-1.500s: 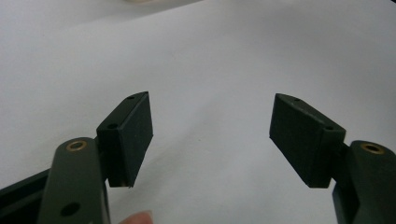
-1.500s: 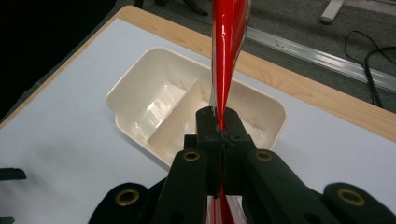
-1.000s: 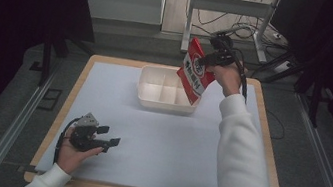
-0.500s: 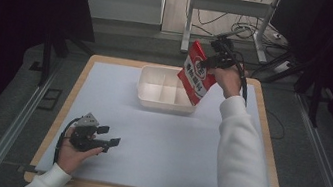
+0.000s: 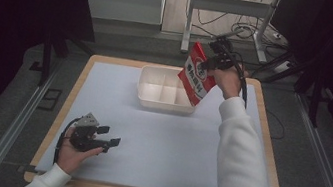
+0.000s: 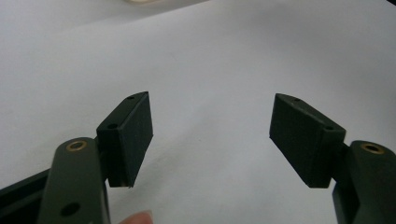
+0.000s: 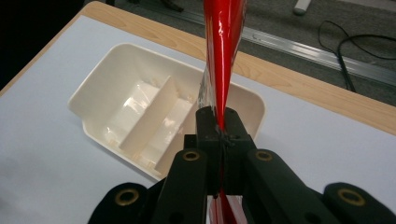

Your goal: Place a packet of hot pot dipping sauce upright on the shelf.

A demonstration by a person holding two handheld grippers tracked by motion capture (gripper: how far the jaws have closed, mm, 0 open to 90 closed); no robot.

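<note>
Right gripper (image 5: 214, 59) holds red packet (image 5: 197, 74) over tray's right end, at table's far edge.

Jaws clamped on packet's edge; packet hangs tilted above white divided tray (image 5: 151, 87). Left gripper (image 5: 108, 135) near table's (image 5: 156, 142) near-left corner, jaws spread wide, nothing between them, just above white surface.

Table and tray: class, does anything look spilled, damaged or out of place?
Nothing stands out. The white tray sits square and empty on the table. The red packet hangs tilted over the tray's right end, pinched in the right gripper. The left gripper rests open.
</note>
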